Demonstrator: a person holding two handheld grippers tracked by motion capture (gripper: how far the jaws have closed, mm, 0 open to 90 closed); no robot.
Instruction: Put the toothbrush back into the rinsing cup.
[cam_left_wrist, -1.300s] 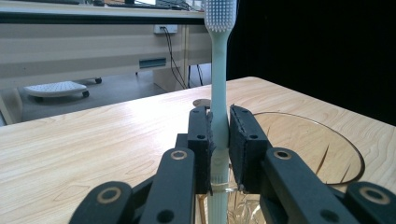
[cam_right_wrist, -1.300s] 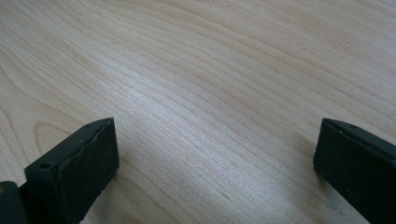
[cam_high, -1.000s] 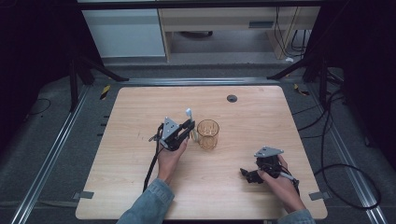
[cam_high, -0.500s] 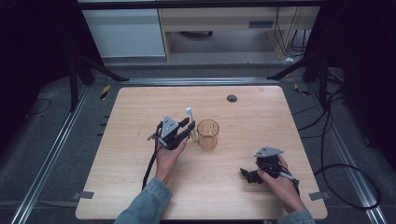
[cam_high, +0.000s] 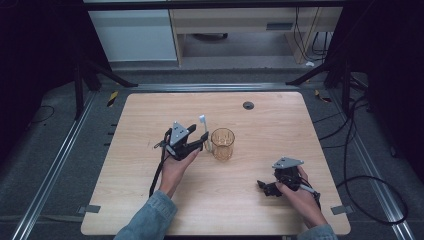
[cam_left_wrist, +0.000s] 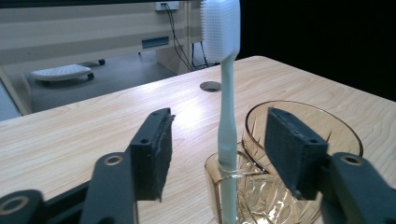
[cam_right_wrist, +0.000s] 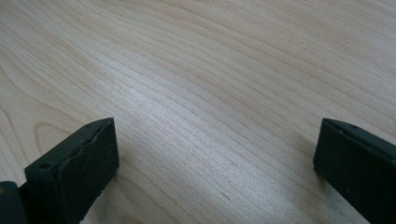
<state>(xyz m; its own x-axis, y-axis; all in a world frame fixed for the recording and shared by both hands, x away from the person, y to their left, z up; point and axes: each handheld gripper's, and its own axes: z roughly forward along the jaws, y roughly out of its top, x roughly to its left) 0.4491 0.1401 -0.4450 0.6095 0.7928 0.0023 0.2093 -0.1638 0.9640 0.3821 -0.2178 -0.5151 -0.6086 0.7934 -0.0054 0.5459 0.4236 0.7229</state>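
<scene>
1. The left claw (cam_left_wrist: 219, 154) stands beside the amber glass (cam_high: 223, 144), left of it near the middle of the desk (cam_high: 280, 120). Its jaws have just been opening, and the pads now stand clear on either side of the toothbrush (cam_left_wrist: 227, 107).
2. The toothbrush stands upright, head up, its handle slotted through the glass's small side loop, which seems to keep it standing unheld.
3. The right claw (cam_high: 267, 186) rests wide open and empty on the near right of the desk, apparently parked out of the way.

No text, label, brand, number or sign can be read anywhere.
</scene>
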